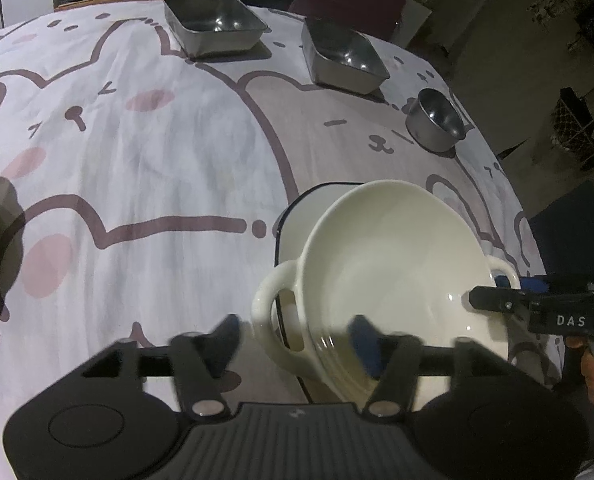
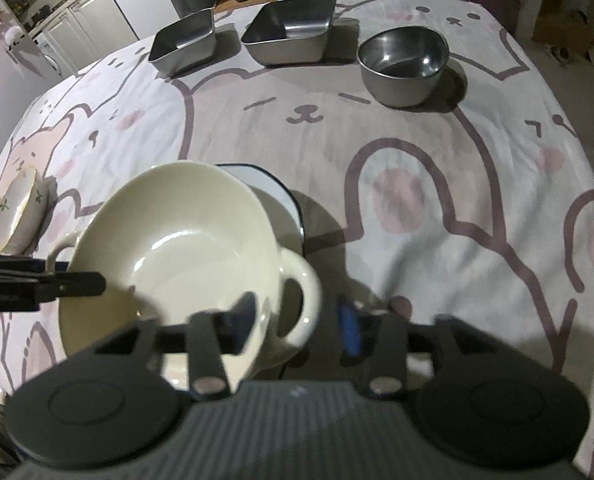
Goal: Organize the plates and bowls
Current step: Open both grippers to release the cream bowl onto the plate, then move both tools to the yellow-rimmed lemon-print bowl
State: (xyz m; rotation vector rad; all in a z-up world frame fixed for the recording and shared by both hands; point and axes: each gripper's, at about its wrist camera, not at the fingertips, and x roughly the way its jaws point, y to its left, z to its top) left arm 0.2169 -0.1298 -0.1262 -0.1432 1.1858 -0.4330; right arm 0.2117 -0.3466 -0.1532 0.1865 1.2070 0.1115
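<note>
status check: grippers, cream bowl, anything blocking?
Left gripper open, straddling the bowl's near handle. Right gripper open at the other handle. Bowl sits on a blue-rimmed plate. Nothing in the way.

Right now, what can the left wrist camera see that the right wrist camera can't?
Only the left wrist view shows a hand holding the right gripper, and a dark crate on the floor. Only the right wrist view shows the kitchen cabinets and the whole flowered bowl; the left view catches just its edge. Both show the cream two-handled bowl, tilted on a dark-rimmed white plate, two square metal trays, a round metal bowl and the bear-print tablecloth.
</note>
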